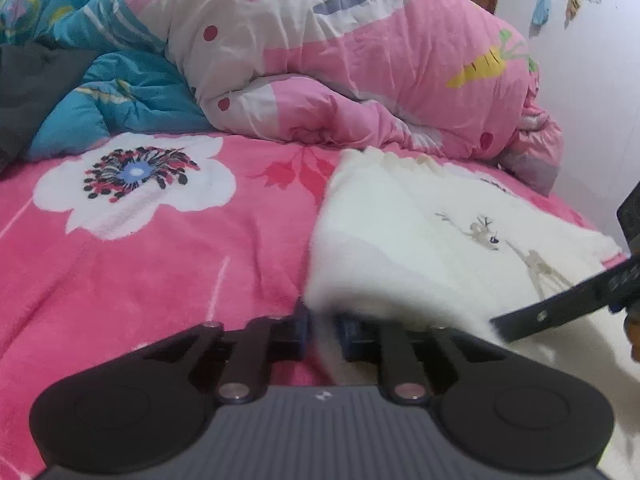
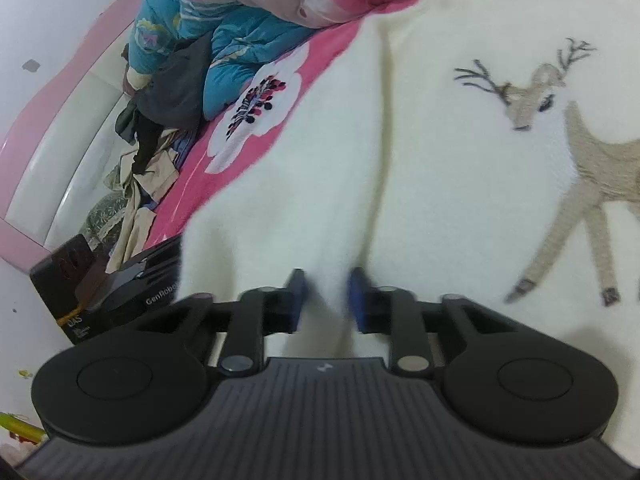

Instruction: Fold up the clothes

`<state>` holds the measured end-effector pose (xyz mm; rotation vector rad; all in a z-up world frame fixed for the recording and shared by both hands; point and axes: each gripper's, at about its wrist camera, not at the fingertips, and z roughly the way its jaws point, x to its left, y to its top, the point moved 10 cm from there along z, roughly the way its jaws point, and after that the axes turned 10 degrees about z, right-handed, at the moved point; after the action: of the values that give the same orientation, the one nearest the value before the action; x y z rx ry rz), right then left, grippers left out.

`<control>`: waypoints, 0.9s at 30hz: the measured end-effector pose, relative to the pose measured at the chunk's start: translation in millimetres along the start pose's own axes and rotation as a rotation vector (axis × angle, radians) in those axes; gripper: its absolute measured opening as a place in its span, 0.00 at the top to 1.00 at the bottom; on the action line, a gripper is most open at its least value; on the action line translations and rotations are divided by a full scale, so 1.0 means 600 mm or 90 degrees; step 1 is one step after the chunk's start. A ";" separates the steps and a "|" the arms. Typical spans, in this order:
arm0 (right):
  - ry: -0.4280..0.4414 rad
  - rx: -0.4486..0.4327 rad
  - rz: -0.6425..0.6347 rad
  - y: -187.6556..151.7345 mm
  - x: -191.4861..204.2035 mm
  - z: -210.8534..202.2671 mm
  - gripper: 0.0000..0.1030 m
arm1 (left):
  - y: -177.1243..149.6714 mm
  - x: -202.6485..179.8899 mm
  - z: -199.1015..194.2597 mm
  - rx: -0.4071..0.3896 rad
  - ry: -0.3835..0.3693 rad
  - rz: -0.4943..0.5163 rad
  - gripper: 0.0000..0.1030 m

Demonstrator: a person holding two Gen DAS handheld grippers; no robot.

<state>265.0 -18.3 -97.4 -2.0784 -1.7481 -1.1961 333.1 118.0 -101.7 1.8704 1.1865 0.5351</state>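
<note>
A white fluffy sweater [image 1: 440,220] with a beige deer [image 2: 560,128] on it lies spread on a pink floral bedspread [image 1: 160,260]. My left gripper [image 1: 325,330] is at the sweater's left edge, its blue pads shut on a fold of the white fabric. My right gripper [image 2: 328,300] is over the sweater [image 2: 440,180], left of the deer, and pinches a ridge of the fabric between its pads. A black finger [image 1: 560,306] of the right gripper reaches in from the right in the left wrist view. The left gripper's black housing [image 2: 132,280] shows beside the sweater in the right wrist view.
A bunched pink quilt [image 1: 360,60] with carrot print and a blue quilt [image 1: 120,92] lie heaped behind the sweater. Dark and beige garments [image 2: 160,120] are piled along the pink and white headboard [image 2: 60,120]. A white wall [image 1: 592,100] borders the bed.
</note>
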 end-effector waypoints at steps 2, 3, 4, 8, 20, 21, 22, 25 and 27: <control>-0.013 -0.017 -0.014 0.002 0.003 -0.009 0.95 | 0.000 0.005 -0.006 -0.005 0.003 -0.013 0.88; -0.019 -0.028 -0.020 0.005 0.005 -0.017 0.96 | -0.001 0.007 -0.009 -0.009 0.003 -0.019 0.88; -0.025 -0.039 -0.030 0.007 0.007 -0.024 0.96 | -0.001 0.010 -0.011 -0.012 0.004 -0.024 0.88; -0.063 -0.066 -0.092 0.009 0.017 -0.040 0.96 | -0.005 0.017 -0.012 -0.014 0.000 -0.033 0.88; -0.162 -0.072 -0.218 0.002 0.008 -0.037 0.81 | -0.016 0.044 -0.023 0.004 -0.032 -0.121 0.64; -0.178 -0.085 -0.243 0.004 0.014 -0.047 0.75 | -0.015 0.048 -0.033 0.003 -0.027 -0.129 0.56; -0.187 -0.098 -0.263 0.006 0.021 -0.056 0.75 | -0.014 0.053 -0.042 -0.001 -0.020 -0.135 0.51; -0.186 -0.129 -0.313 0.012 0.054 -0.071 0.75 | -0.006 0.077 -0.075 -0.027 0.014 -0.166 0.52; -0.155 -0.131 -0.341 0.010 0.084 -0.066 0.75 | 0.004 0.087 -0.092 -0.049 0.011 -0.191 0.52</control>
<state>251.7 -6.1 -35.8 -1.9921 -2.5058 -1.3402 318.9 186.8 -73.1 1.5886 1.4073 0.4238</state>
